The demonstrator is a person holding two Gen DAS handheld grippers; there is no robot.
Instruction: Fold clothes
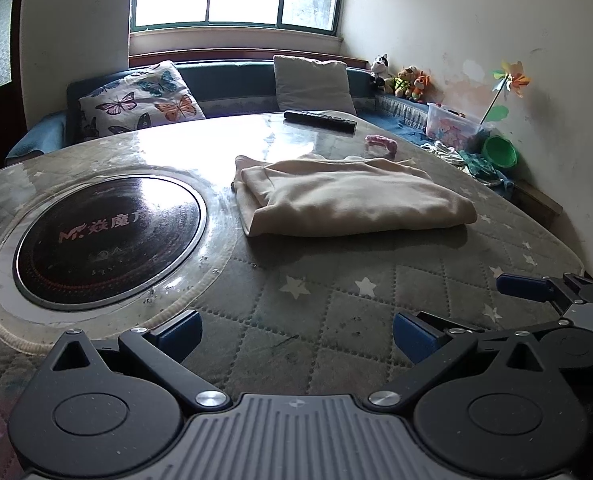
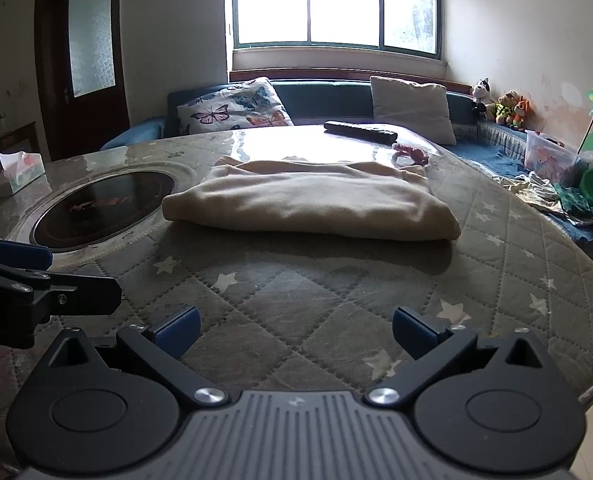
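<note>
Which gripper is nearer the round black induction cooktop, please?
Left. The left gripper hovers beside the round black induction cooktop; the right gripper sits farther right, facing the folded cream garment.

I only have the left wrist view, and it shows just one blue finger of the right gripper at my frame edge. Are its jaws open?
Observer: Yes. The right gripper is open and empty, jaws spread wide above the quilted table cover, short of the folded beige garment.
Operator: Anything on the table left of the cooktop? My frame cuts off there.
Observer: A tissue box sits near the table's left edge, beyond the cooktop.
</note>
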